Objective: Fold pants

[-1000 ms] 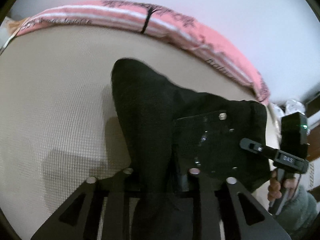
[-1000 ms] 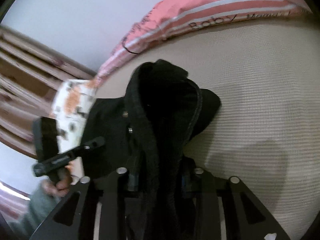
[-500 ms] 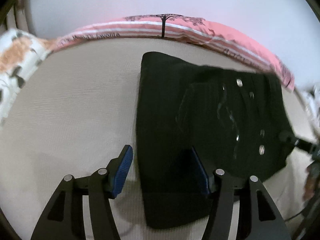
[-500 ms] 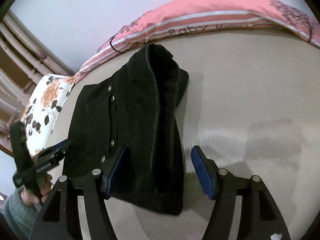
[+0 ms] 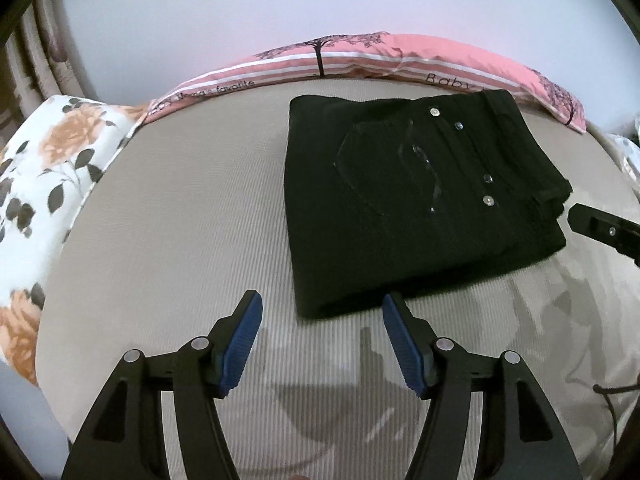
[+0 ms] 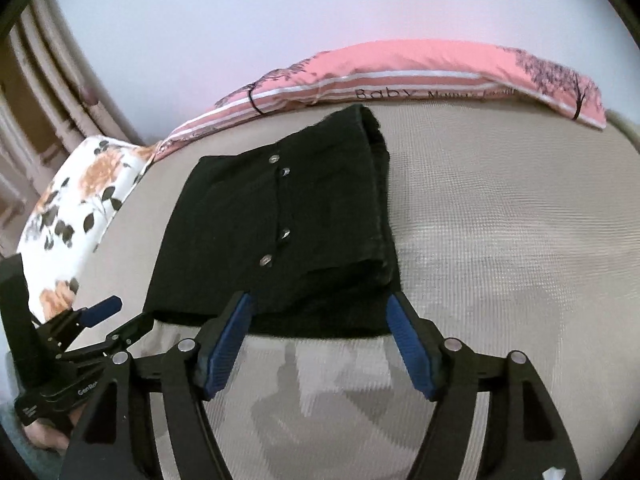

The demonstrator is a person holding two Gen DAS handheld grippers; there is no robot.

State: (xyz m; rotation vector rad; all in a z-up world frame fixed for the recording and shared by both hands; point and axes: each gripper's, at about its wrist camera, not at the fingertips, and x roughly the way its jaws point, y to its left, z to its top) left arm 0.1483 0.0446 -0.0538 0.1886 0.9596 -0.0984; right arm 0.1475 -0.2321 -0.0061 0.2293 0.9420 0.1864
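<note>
The folded black pants (image 5: 416, 204) lay on the bed (image 5: 180, 216); the left gripper (image 5: 322, 344) and the right gripper (image 6: 318, 340) both stood spread apart, empty, just beside the pants.

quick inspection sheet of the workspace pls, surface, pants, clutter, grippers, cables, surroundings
surface: beige mattress, bare around the pants
job's things: black pants folded into a flat rectangle, lying free
clutter: nothing seen
grippers: left gripper open, empty, just short of the pants; right gripper open, empty, at their near edge
cables: thin dark cable at the left view's right edge
surroundings: pink striped pillow, floral pillow, pale wall
</note>
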